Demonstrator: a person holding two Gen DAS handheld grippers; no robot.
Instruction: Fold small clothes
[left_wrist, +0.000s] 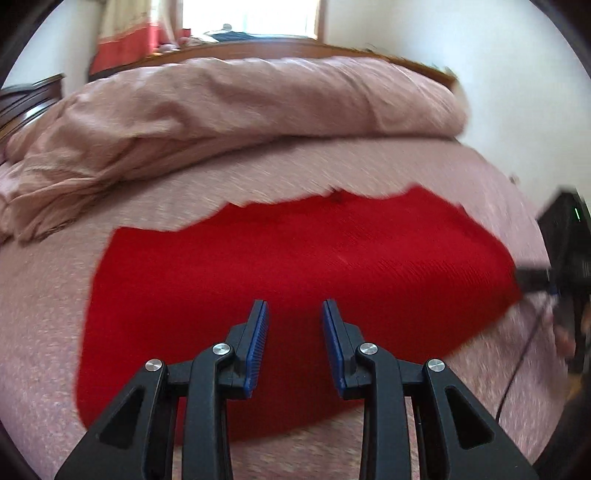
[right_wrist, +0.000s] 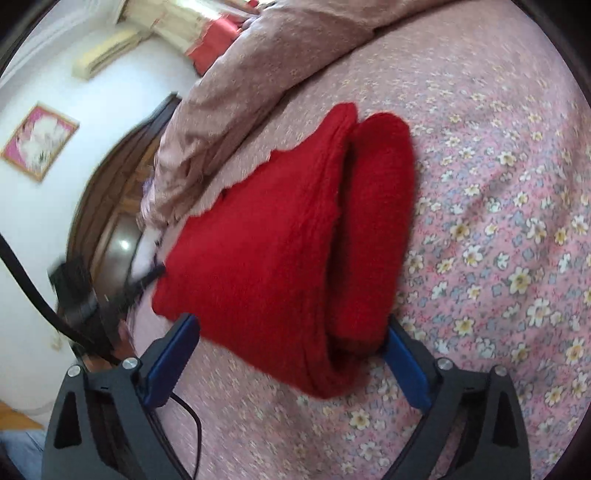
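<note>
A red knitted garment (left_wrist: 295, 266) lies folded flat on the pink floral bedsheet (left_wrist: 44, 332). My left gripper (left_wrist: 295, 314) is open above its near edge, with nothing between its blue pads. In the right wrist view the same garment (right_wrist: 266, 251) shows as a folded stack with layered edges. My right gripper (right_wrist: 291, 325) is open wide, with a finger on either side of the garment's near end, not closed on it. The right gripper also shows in the left wrist view (left_wrist: 535, 277) at the garment's right edge.
A crumpled pink duvet (left_wrist: 221, 122) lies heaped across the far side of the bed. A wooden headboard (right_wrist: 107, 192) and a white wall with a framed picture (right_wrist: 38, 142) are to the left in the right wrist view. A black cable (right_wrist: 184, 413) trails by the right gripper.
</note>
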